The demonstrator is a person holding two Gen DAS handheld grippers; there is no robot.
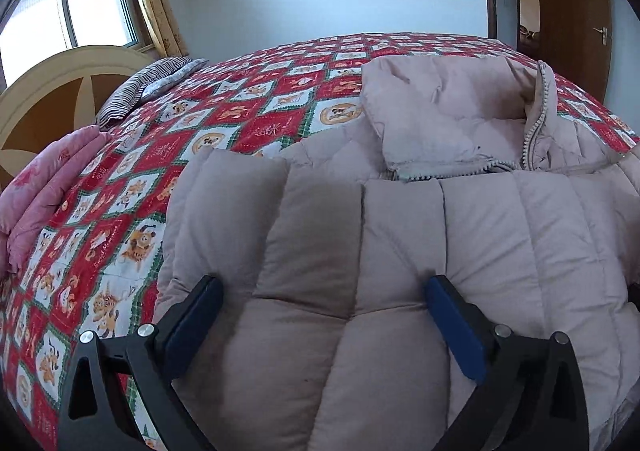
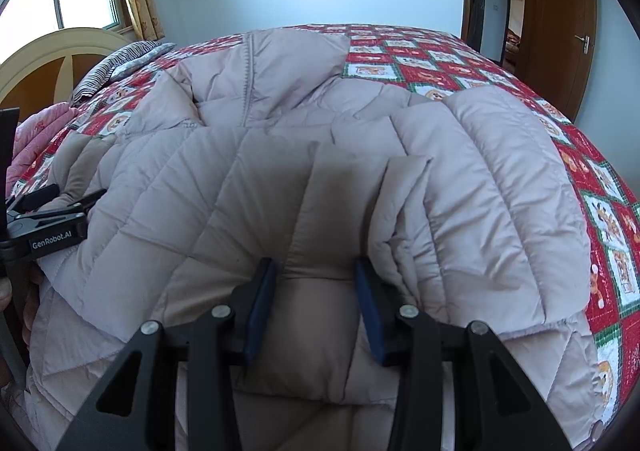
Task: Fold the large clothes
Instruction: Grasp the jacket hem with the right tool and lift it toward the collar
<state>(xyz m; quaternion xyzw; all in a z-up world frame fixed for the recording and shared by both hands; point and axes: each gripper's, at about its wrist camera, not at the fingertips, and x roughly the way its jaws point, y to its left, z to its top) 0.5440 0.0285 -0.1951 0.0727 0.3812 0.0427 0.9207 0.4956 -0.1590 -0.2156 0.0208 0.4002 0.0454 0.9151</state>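
Note:
A large pale pink quilted puffer coat (image 1: 400, 231) lies spread across the bed, its zippered collar (image 1: 532, 123) towards the far right. My left gripper (image 1: 322, 287) stands wide open over the coat's near edge. A puffy panel bulges between its blue pads (image 1: 452, 327), which do not squeeze it. In the right wrist view the coat (image 2: 320, 111) fills the middle. My right gripper (image 2: 314, 271) is shut on a bunched fold at the near hem. The left gripper (image 2: 76, 193) shows at the left edge, resting on the coat.
The bed is covered by a red, white and green patterned quilt (image 1: 240, 107). A folded pink blanket (image 1: 52, 179) and a striped pillow (image 1: 152, 83) lie at its left by the headboard (image 1: 48, 91). A brown door (image 1: 572, 11) stands at the far right.

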